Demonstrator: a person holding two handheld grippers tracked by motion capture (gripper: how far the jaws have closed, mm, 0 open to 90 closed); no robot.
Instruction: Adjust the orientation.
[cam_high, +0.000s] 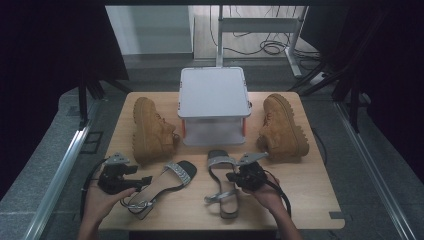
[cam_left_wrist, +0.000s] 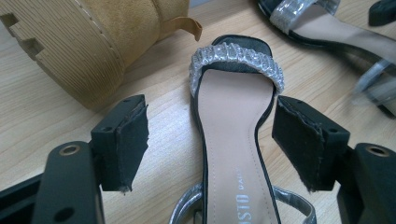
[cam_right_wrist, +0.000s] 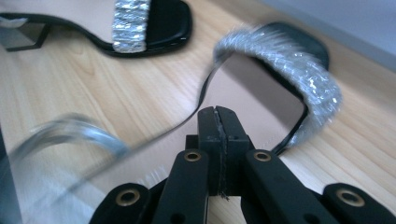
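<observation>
Two black sandals with silver toe straps lie on the wooden table (cam_high: 310, 195). The left sandal (cam_high: 170, 182) (cam_left_wrist: 233, 154) sits between the wide-apart jaws of my left gripper (cam_high: 146, 179) (cam_left_wrist: 212, 121), and neither pad touches it. My right gripper (cam_high: 231, 177) (cam_right_wrist: 218, 116) is shut, pads pressed flat together, its tip over the insole of the right sandal (cam_high: 220, 165) (cam_right_wrist: 261, 102) near that sandal's edge. I see nothing between those pads. The right gripper view is blurred. It also shows the left sandal's toe (cam_right_wrist: 140, 28) farther off.
A tan boot (cam_high: 150, 127) (cam_left_wrist: 93, 42) lies behind the left sandal and a second tan boot (cam_high: 282, 127) behind the right one. A white lidded box (cam_high: 214, 97) stands between them at the table's far edge. A table frame and cables are on the floor beyond.
</observation>
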